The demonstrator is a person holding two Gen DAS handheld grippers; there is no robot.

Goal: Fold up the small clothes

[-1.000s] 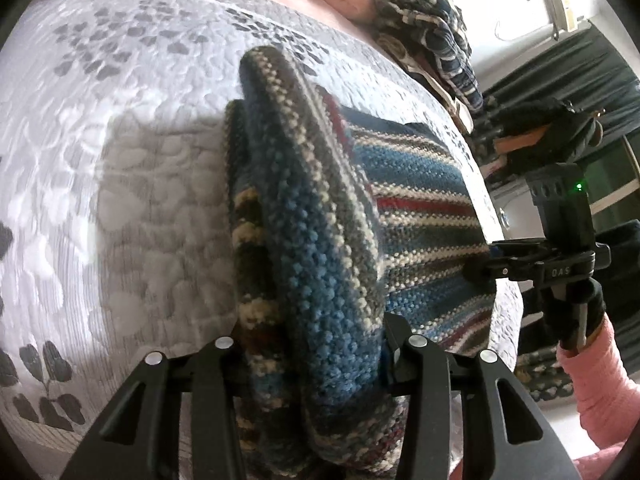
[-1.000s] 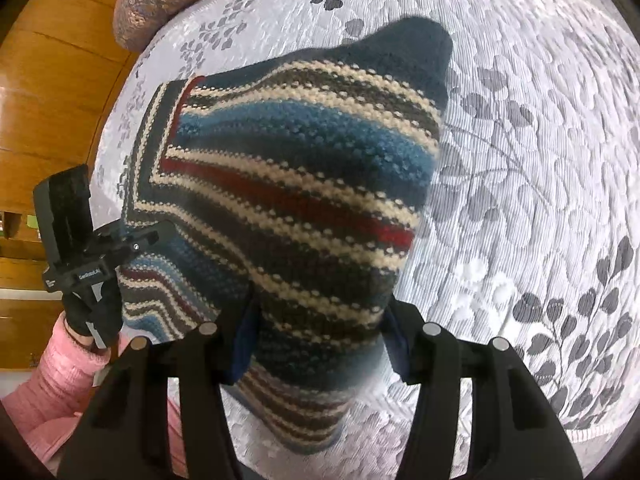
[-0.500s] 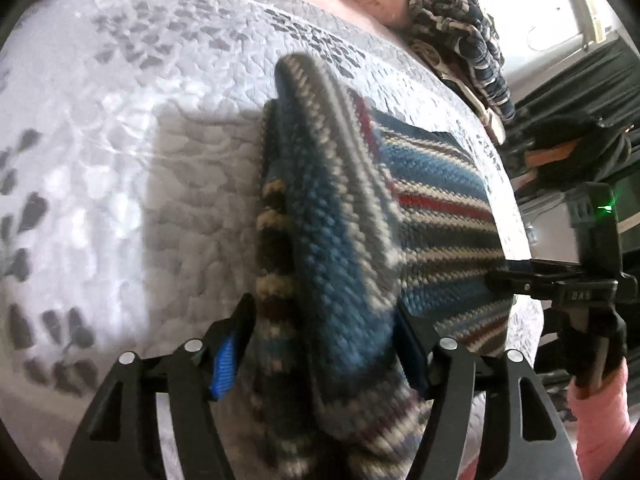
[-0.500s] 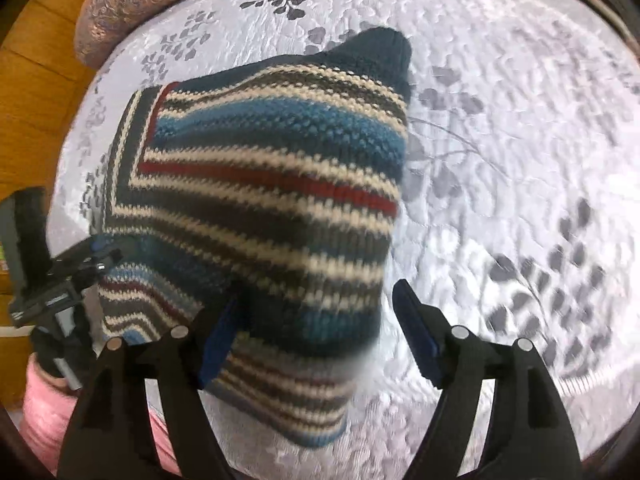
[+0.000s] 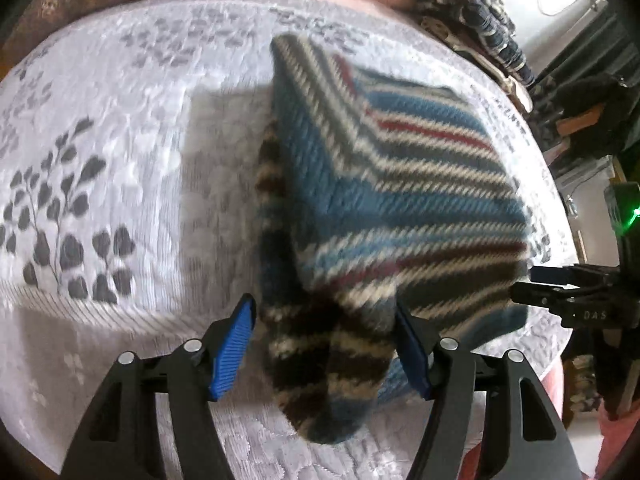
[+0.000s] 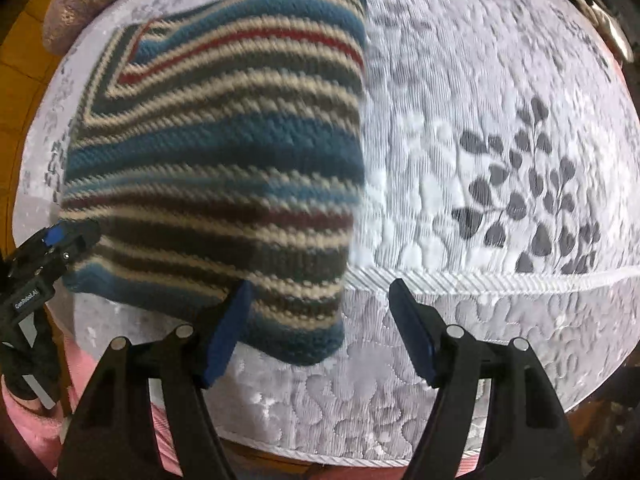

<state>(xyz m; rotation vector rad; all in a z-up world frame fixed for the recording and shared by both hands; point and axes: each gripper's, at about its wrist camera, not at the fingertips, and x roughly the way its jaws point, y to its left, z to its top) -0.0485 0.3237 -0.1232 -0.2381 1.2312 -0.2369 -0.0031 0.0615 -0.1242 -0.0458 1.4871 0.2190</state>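
1. Striped knit, in blue, cream, brown and red, is what the folded garment (image 5: pixel 400 184) is made of; it is laid flat on the white quilted bedspread (image 5: pixel 120 128), near the edge closest to the cameras.
2. The left gripper (image 5: pixel 324 344) is seen with its jaws spread apart. A rolled, sleeve-like end of the garment is lying in the gap between the blue pads (image 5: pixel 234 344). Whether the right-hand pad is brushing the knit can't really be told, the frame is pretty blurry there.
3. The right gripper (image 6: pixel 320 324) is also held with jaws wide apart. Only the near right corner of the garment is overlapped by its left finger; the rest of the gap is filled by bare bedspread.
4. In the right wrist view, the garment (image 6: pixel 216 160) is seen left of centre, with the grey leaf print of the bedspread (image 6: pixel 480 160) off to its right.
5. Each gripper can be spotted in the other's camera, just beside the garment's near edge, with a pink sleeve (image 6: pixel 24 432) seen below it.
6. A heap of other knitted clothes (image 5: pixel 472 12) is piled at the far side of the bed, well apart from the folded piece.
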